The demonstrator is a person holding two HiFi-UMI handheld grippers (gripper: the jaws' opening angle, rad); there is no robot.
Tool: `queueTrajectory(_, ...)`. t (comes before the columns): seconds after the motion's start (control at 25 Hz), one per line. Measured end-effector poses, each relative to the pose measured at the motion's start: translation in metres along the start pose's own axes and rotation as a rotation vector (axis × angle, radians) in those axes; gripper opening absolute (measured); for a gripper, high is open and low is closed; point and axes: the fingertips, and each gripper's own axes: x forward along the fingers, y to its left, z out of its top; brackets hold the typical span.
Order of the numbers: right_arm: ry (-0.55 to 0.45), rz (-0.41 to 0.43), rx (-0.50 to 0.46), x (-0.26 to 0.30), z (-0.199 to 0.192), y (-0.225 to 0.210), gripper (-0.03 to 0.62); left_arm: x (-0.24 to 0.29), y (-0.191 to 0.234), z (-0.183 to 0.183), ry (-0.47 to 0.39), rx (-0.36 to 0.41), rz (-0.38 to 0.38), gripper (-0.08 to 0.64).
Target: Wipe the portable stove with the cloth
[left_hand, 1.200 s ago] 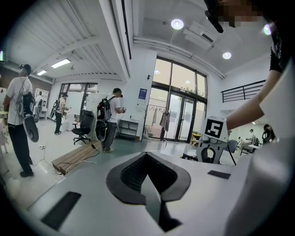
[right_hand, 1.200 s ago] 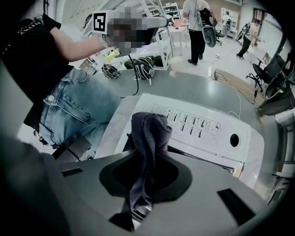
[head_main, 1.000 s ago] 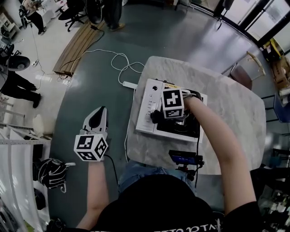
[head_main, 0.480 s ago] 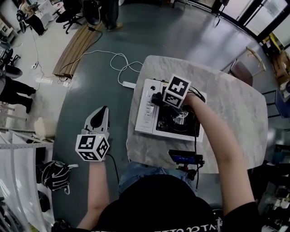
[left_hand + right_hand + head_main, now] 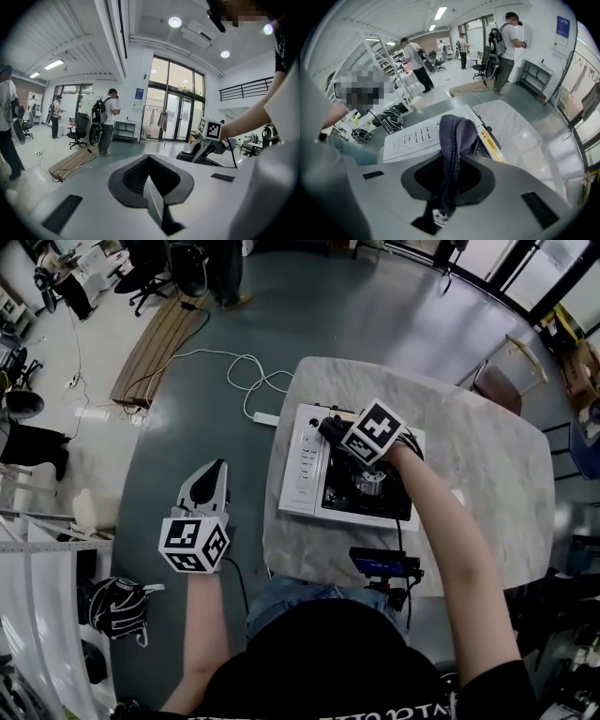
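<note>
- Right gripper: jaws clamped on a dark blue-grey cloth. The fabric is pinched between them and folds over the tips, as its own view shows.
- Change noted: a second ago this gripper and the cloth were over the nearer left part of the stove top, by the edge of the black burner tray. Half a second ago they were further up. They now sit at the far-left corner, by the far end of the white control panel. The marker cube has also turned, so the wrist rotated during the pass.
- Portable stove: it lies flat on the marble table and has not shifted. The metal burner head is now uncovered in the middle of the tray.
- Judgement: one stroke has run from the near side to the far side along the seam between panel and tray. Contact between cloth and surface cannot be confirmed from the head view. In the right gripper view the cloth hangs forward over the stove rather than lying spread on it.
- Left gripper: jaws together with nothing between them. It is held off the table over the floor, well apart from the stove, as it was a second ago. It is not steadying the appliance.
- Judgement: the wiping is under way but partial. The right half of the tray and the near rim show no sign of being covered, and a return stroke would have to clear the burner head.
- Risk: the light stove is unbraced and may slide under a firm push.
</note>
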Motion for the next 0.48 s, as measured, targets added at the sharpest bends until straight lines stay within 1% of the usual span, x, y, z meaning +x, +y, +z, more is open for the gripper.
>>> queueTrajectory(0.08, -0.079, -0.006, -0.056, -0.005, 0.001, 0.003, 0.075, 0.002, -0.004, 0.004, -0.007, 0.007, -0.013, 0.011)
queueTrajectory(0.16, -0.185, 0.000, -0.052, -0.012, -0.001, 0.005, 0.075, 0.004, -0.008, 0.006, -0.012, 0.016, -0.027, 0.011)
queueTrajectory(0.28, -0.334, -0.011, 0.008, -0.032, -0.004, 0.005, 0.075, 0.006, -0.015, 0.010, -0.021, 0.028, -0.050, 0.011)
queueTrajectory(0.48, -0.560, -0.071, 0.149, -0.084, -0.005, 0.001, 0.075, 0.012, -0.030, 0.018, -0.038, 0.054, -0.103, 0.012)
